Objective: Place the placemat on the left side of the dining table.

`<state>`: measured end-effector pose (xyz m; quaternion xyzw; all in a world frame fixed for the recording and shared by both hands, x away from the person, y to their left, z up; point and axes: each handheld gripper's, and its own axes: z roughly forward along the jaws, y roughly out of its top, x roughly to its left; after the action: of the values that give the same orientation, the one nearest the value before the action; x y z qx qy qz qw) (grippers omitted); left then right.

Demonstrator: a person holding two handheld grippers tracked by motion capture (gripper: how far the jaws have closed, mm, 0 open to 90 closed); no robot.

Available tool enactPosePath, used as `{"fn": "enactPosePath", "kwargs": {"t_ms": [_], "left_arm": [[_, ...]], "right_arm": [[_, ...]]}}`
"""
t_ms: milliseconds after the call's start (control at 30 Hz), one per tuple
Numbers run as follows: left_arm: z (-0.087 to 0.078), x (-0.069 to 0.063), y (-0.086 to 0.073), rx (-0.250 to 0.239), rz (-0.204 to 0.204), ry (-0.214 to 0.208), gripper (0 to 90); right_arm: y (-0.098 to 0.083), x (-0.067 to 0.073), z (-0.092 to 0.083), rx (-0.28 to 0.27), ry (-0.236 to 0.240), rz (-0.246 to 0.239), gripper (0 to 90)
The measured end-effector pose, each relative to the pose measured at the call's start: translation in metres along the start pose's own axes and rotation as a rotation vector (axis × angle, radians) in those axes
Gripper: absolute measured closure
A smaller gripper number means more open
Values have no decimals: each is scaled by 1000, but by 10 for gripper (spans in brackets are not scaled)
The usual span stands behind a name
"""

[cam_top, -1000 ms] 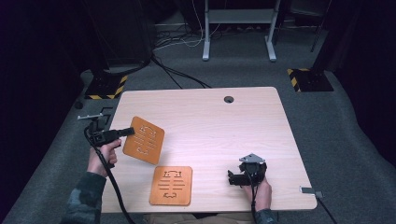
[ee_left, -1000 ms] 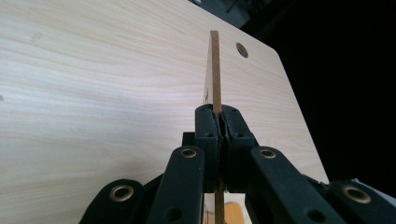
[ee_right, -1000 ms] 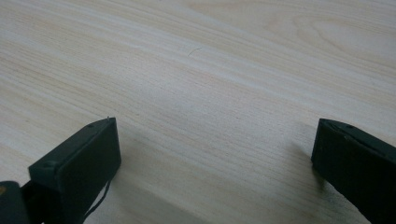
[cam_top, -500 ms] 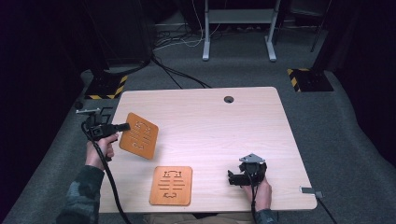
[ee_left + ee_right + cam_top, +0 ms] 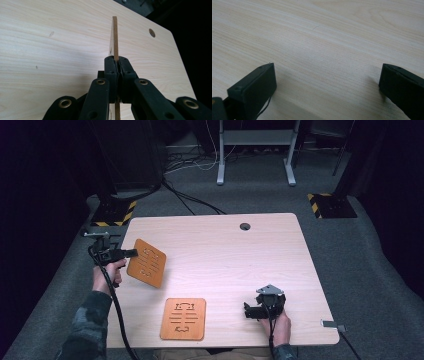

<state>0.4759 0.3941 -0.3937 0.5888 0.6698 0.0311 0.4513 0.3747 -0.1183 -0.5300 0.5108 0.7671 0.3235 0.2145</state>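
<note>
Orange board (image 5: 146,263) hung tilted above the table's (image 5: 240,255) left part, pinched at its edge by the left gripper (image 5: 129,253); another orange board (image 5: 183,318) lay flat near the front edge. In the left gripper view, the jaws clamped the thin board (image 5: 114,37) between them. In the right gripper view, the jaws stood wide apart over bare wood.

One orange slotted board (image 5: 146,263) held tilted; another (image 5: 183,318) flat.

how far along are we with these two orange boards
Done: left gripper has clamped one orange board by its edge and holds it tilted above the table. In hand: that carry. Left: second board lies flat near the front edge, untouched; right gripper rests open.
</note>
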Motion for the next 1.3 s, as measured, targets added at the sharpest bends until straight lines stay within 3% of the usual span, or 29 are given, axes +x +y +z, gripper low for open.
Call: {"fn": "enactPosePath", "kwargs": {"t_ms": [267, 600, 800, 1200, 1300], "left_arm": [[6, 5, 4, 9, -2, 33, 869], [18, 6, 9, 35, 31, 80, 869], [22, 11, 10, 41, 11, 84, 869], [30, 14, 13, 72, 27, 126, 868], [31, 13, 14, 67, 14, 132, 869]], "right_arm": [[0, 0, 0, 0, 0, 0, 2], [0, 0, 0, -1, -1, -2, 1], [0, 0, 0, 0, -2, -1, 0], [0, 0, 0, 0, -2, -1, 0], [0, 0, 0, 0, -2, -1, 0]]}}
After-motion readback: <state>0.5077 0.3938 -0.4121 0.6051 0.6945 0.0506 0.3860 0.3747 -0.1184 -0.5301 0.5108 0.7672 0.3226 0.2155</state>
